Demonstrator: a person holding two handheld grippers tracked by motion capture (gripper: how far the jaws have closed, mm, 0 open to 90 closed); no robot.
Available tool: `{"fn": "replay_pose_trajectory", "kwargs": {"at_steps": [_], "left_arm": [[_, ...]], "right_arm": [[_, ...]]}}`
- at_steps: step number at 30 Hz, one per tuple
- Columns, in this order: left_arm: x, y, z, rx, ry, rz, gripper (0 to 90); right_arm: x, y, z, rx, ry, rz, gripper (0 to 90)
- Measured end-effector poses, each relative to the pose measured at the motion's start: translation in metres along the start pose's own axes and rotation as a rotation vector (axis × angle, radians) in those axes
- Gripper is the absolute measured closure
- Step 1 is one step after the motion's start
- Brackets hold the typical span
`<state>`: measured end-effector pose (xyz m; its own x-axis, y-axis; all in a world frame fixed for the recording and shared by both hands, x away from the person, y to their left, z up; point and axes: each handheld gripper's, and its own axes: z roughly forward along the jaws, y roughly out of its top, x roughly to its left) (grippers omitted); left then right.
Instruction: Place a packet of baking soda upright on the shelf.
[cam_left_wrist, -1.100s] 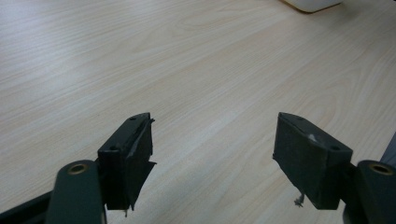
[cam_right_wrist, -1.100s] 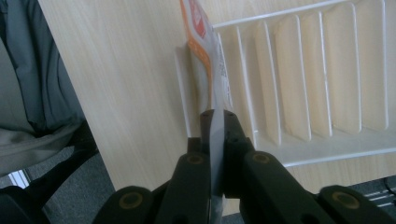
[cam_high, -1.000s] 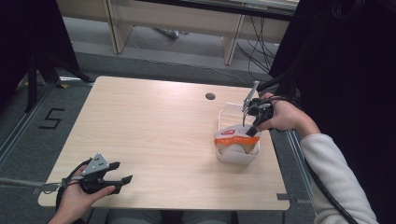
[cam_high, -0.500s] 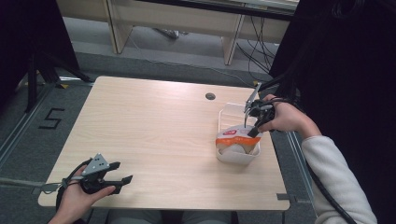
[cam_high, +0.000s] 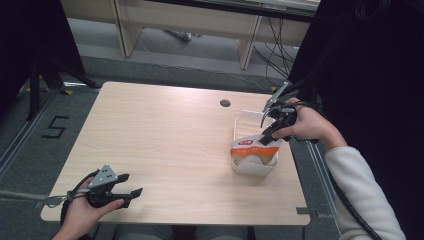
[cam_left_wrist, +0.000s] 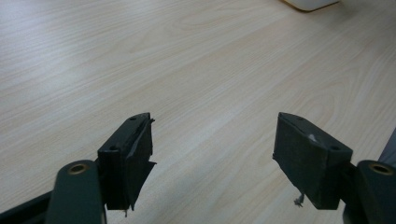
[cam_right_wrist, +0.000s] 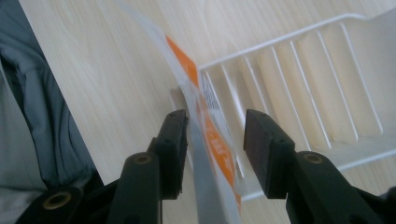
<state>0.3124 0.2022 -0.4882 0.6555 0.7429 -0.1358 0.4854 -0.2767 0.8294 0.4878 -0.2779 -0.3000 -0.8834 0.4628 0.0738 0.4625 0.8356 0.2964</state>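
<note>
The right gripper (cam_high: 272, 131) is hovering at the far right side of the table (cam_high: 165, 140), over a white slatted basket (cam_high: 243, 118) that is sitting near the right edge. A clear packet with an orange label (cam_high: 252, 147) is lying in the near end of the basket, its top edge rising between the right gripper's jaws. In the right gripper view the packet (cam_right_wrist: 212, 144) is standing edge-on in the gap; the jaws have just been opening, and the pads are standing apart on either side of the film rather than pressing on it, though the left pad is lying very close to it. The basket's white slats (cam_right_wrist: 299, 60) are running behind the packet there. White characters are showing on the orange label, but they are too small and oblique to be read. The left gripper (cam_high: 117, 192) is resting at the near left corner of the table, well apart from the basket, its jaws standing wide with nothing between them; its own view is showing bare wood grain (cam_left_wrist: 196, 70) ahead. A round cable hole (cam_high: 225, 103) is sitting in the tabletop just beyond the basket. On the grey floor to the left, a black numeral "5" (cam_high: 54, 127) is marked. Cables (cam_high: 272, 47) are hanging beneath the wooden desk (cam_high: 200, 12) beyond the table.
</note>
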Motion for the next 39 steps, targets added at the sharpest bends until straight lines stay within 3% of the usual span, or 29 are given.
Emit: {"fn": "replay_pose_trajectory", "kwargs": {"at_steps": [1, 3, 8, 10, 12, 13, 16, 17, 19, 21, 25, 28, 29, 30, 35, 36, 37, 39], "left_arm": [[0.0, 0.0, 0.0, 0.0, -0.002, -0.001, 27.5], [-0.001, 0.0, 0.0, 0.001, 0.003, 0.0, 27.5], [-0.001, 0.0, 0.001, -0.006, 0.001, 0.001, 27.5], [-0.001, 0.0, 0.001, -0.007, 0.003, 0.001, 27.6], [-0.001, 0.0, 0.001, -0.006, 0.003, 0.004, 27.6], [-0.001, 0.0, 0.001, -0.006, 0.004, 0.003, 27.6], [-0.001, 0.0, 0.0, -0.004, 0.004, 0.008, 27.7], [-0.001, 0.0, 0.0, -0.004, 0.004, 0.008, 27.7], [-0.001, 0.0, 0.0, -0.002, 0.002, 0.007, 27.7], [-0.001, 0.0, 0.0, -0.003, 0.003, 0.007, 27.7], [-0.001, 0.0, 0.0, 0.0, 0.004, 0.02, 27.7], [-0.001, 0.0, 0.0, 0.0, 0.003, 0.021, 27.7], [-0.001, 0.0, 0.0, 0.0, 0.004, 0.02, 27.7], [-0.001, 0.0, 0.0, 0.0, 0.003, 0.02, 27.7], [-0.002, 0.0, 0.001, -0.006, 0.002, -0.003, 27.7], [-0.002, 0.0, 0.001, -0.007, 0.001, 0.001, 27.7], [-0.001, 0.001, 0.001, 0.001, 0.001, 0.023, 27.7], [-0.001, 0.001, 0.0, 0.0, 0.003, 0.023, 27.7]], "right_arm": [[0.002, 0.004, 0.0, -0.048, 0.014, 0.032, 57.7], [0.007, 0.009, 0.001, -0.097, 0.033, 0.04, 54.7], [0.014, 0.019, 0.004, -0.149, 0.001, 0.049, 52.2], [0.02, 0.024, 0.006, -0.16, -0.01, 0.074, 52.3], [0.032, 0.032, 0.009, -0.195, -0.065, 0.109, 53.7], [0.032, 0.032, 0.009, -0.195, -0.065, 0.109, 53.7], [0.046, 0.04, 0.012, -0.283, -0.107, 0.15, 55.6], [0.046, 0.04, 0.012, -0.283, -0.107, 0.15, 55.6], [0.054, 0.044, 0.017, -0.357, -0.099, 0.1, 55.6], [0.06, 0.047, 0.023, -0.383, -0.095, 0.119, 55.7], [0.066, 0.052, 0.033, -0.414, -0.086, 0.076, 56.2], [0.072, 0.054, 0.039, -0.415, -0.068, 0.083, 56.5], [0.074, 0.056, 0.042, -0.426, -0.055, 0.064, 56.6], [0.079, 0.057, 0.047, -0.417, -0.022, 0.061, 56.9], [0.089, 0.059, 0.059, -0.417, -0.002, 0.015, 56.9], [0.092, 0.059, 0.063, -0.409, 0.007, 0.027, 56.9], [0.097, 0.058, 0.072, -0.399, 0.018, 0.01, 56.2], [0.1, 0.058, 0.077, -0.39, 0.02, 0.003, 56.0]]}}
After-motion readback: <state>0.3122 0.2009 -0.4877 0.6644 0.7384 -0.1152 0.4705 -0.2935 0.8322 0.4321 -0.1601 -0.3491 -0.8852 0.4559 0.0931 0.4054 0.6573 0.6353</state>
